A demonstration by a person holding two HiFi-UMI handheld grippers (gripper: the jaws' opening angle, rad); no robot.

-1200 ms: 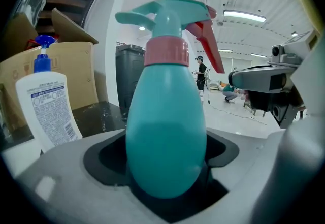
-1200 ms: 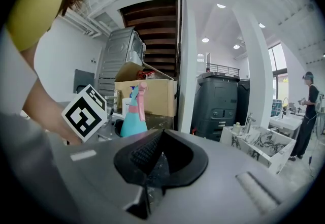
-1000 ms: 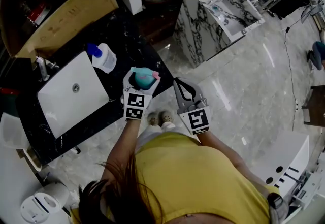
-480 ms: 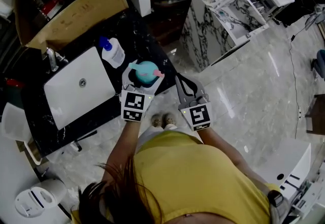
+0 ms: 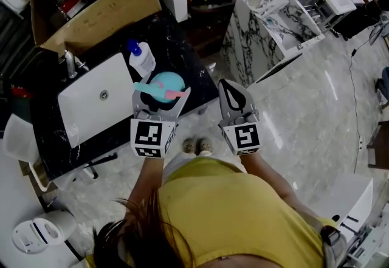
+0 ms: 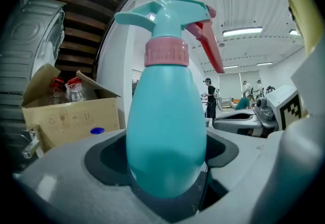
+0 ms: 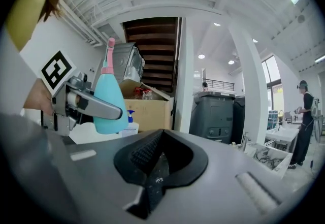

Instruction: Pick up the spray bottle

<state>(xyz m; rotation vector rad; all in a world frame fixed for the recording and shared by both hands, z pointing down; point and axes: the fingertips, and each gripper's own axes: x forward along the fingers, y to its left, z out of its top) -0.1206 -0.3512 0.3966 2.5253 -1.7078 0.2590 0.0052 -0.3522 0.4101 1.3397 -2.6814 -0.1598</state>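
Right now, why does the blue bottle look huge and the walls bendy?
Left gripper view: the wide lens sits close, so the spray bottle looms and edges curve. Right gripper view: same bending, dark corners. Head view: dim, with glare on the floor.

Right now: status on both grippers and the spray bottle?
Left gripper shut on teal plastic spray bottle, pink trigger, upright. Right gripper shut, empty. White pump bottle behind on black counter; nothing blocking.
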